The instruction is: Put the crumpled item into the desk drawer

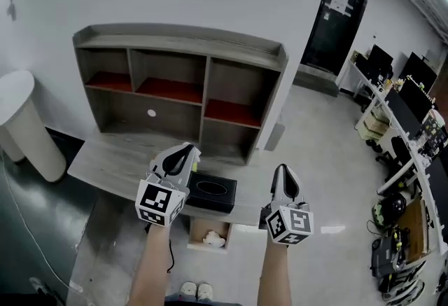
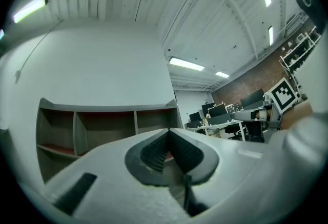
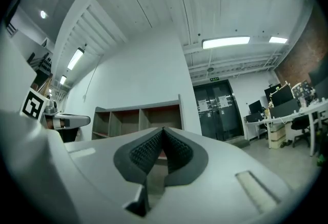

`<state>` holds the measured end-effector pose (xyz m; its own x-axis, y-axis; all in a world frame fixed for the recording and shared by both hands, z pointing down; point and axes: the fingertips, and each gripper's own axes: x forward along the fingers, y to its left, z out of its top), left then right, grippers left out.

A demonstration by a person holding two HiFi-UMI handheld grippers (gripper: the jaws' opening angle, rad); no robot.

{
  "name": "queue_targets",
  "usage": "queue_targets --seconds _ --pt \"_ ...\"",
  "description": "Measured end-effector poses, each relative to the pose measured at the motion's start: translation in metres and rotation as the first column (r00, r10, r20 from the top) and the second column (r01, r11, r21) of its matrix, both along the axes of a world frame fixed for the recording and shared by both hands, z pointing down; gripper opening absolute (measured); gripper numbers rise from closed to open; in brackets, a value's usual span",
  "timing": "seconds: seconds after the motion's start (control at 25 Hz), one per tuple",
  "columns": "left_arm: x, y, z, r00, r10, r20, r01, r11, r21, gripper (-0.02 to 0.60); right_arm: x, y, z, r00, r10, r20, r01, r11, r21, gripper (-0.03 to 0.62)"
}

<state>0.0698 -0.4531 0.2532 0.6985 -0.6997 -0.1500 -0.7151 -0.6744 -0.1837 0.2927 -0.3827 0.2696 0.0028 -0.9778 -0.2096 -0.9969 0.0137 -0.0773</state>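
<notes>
Item (image 1: 214, 240) in drawer (image 1: 199, 227) — left tool (image 1: 183, 150), right tool (image 1: 283, 170) closed

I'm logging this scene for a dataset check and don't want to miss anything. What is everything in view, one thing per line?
desk: one, grey, centre, against the wall
shelf unit: one, grey with red compartment floors, on the desk's back
tissue box: one, black, at the desk's front edge
drawer: one, light wood inside, open below the tissue box
crumpled item: one, white, in the drawer
cylinder: one, white, left of the desk
door: one, dark, far right
monitors: several, black, right edge
left tongs: one, white, shut, empty
right tongs: one, white, shut, empty
forearms: two, bare, bottom
</notes>
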Motion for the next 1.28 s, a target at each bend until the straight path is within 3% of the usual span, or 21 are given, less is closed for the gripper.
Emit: queue_targets --seconds 0.2,1.28 --pt "0.002 0.006 -0.016 1.000 0.000 -0.011 0.000 1.000 0.025 0.005 0.002 0.009 -0.014 1.000 -0.001 -0.012 0.001 1.000 0.020 0.009" --pt "-0.003 0.003 0.001 1.000 -0.004 0.010 0.004 1.000 -0.008 0.005 -0.011 0.000 -0.008 0.999 -0.026 -0.030 0.026 1.000 0.002 0.009"
